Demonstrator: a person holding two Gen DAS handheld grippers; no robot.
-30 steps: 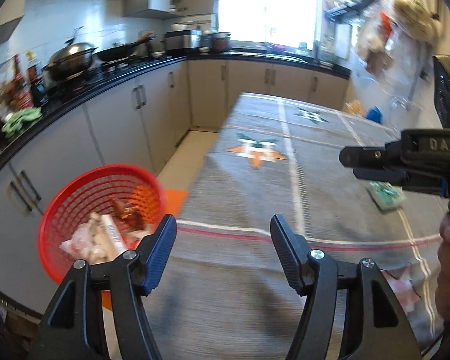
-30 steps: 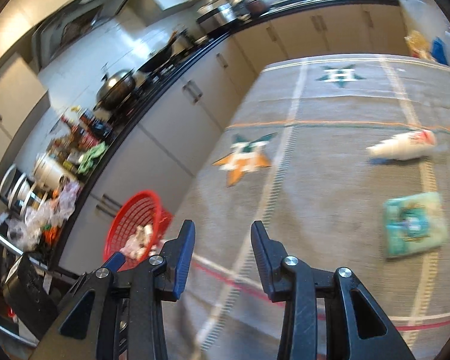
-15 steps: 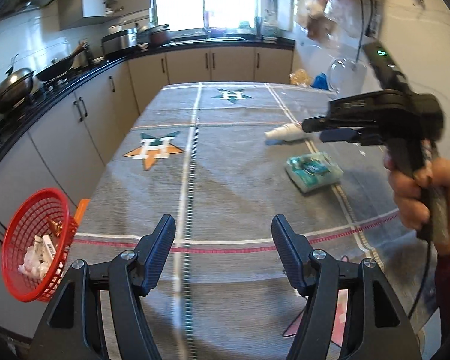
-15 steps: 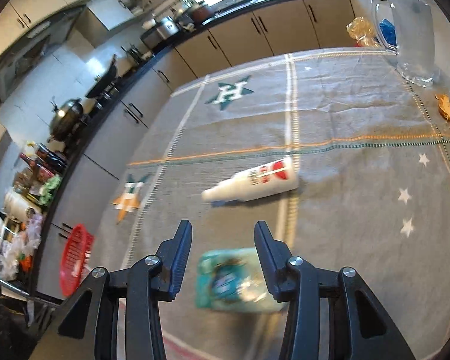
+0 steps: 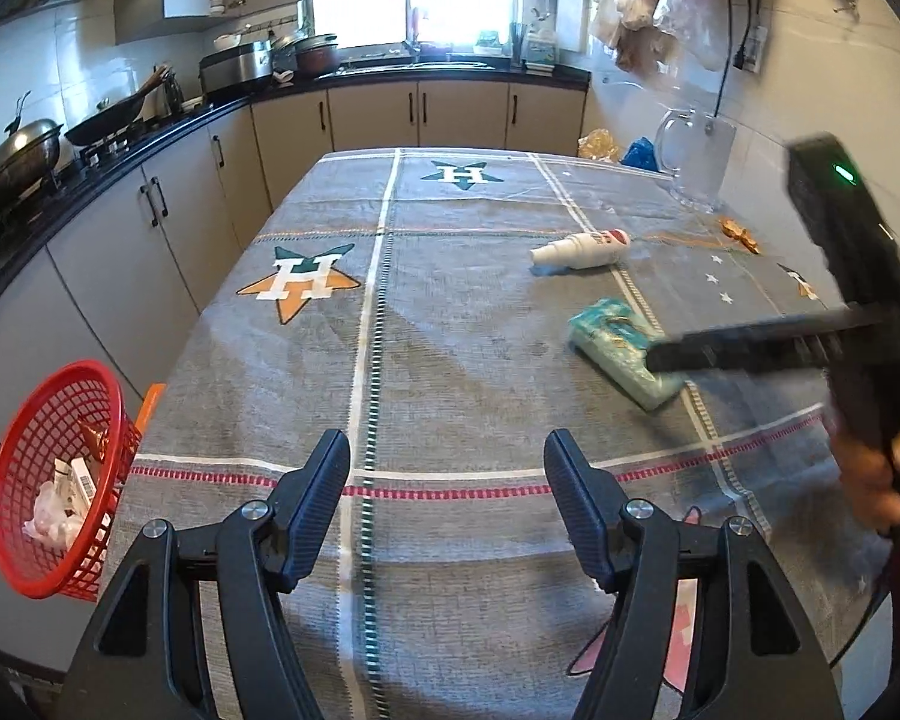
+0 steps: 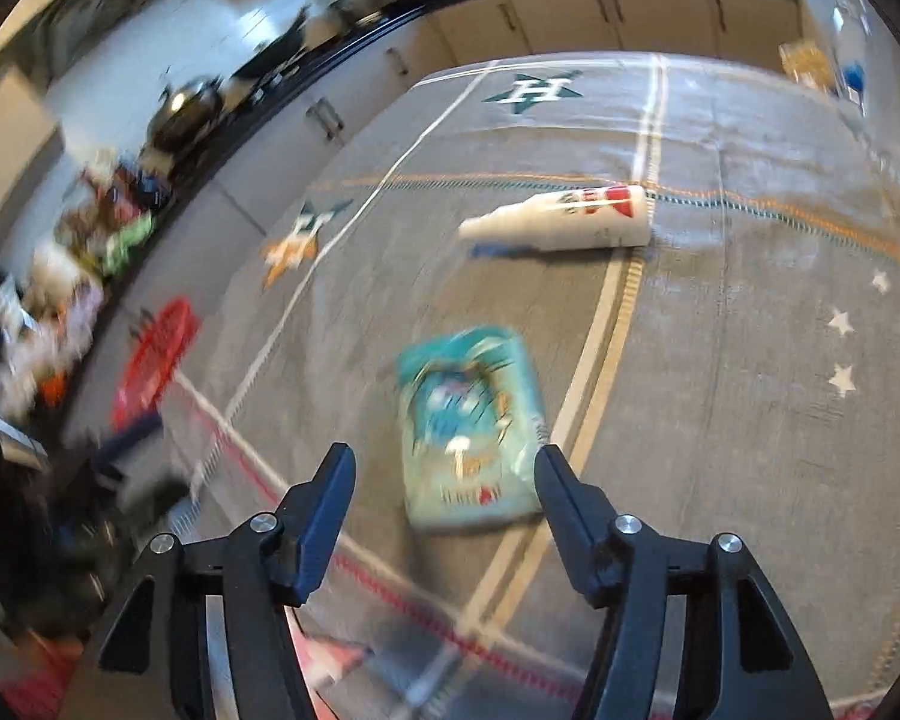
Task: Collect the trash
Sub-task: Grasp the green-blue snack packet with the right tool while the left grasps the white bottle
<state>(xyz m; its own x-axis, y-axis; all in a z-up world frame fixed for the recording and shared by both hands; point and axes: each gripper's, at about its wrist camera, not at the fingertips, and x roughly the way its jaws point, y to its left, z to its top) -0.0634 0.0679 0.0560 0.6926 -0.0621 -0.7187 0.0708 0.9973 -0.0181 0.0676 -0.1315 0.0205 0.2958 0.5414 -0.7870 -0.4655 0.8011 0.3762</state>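
Observation:
A teal snack packet [image 6: 471, 429] lies flat on the grey tablecloth, just beyond my right gripper [image 6: 444, 468], whose jaws are opening with nothing pressed between them. Farther off lies a white bottle with a red label [image 6: 561, 219] on its side. In the left wrist view the same packet [image 5: 615, 345] and bottle [image 5: 582, 249] sit at the right, with the right gripper's black body [image 5: 810, 342] above the packet. My left gripper [image 5: 447, 456] hangs open and empty over the near part of the cloth. A red basket [image 5: 54, 480] holding wrappers hangs off the table's left edge.
A clear glass jug [image 5: 693, 165] stands at the far right corner, with orange scraps [image 5: 738, 231] near it. Pink paper [image 5: 684, 624] lies under my left gripper's right finger. Cabinets and a counter with pans [image 5: 18, 150] run along the left. A hand [image 5: 882, 474] holds the right gripper.
Both views swung from the red basket toward the table's right. The right gripper came down over the teal packet and its jaws widened. The left gripper kept its opening.

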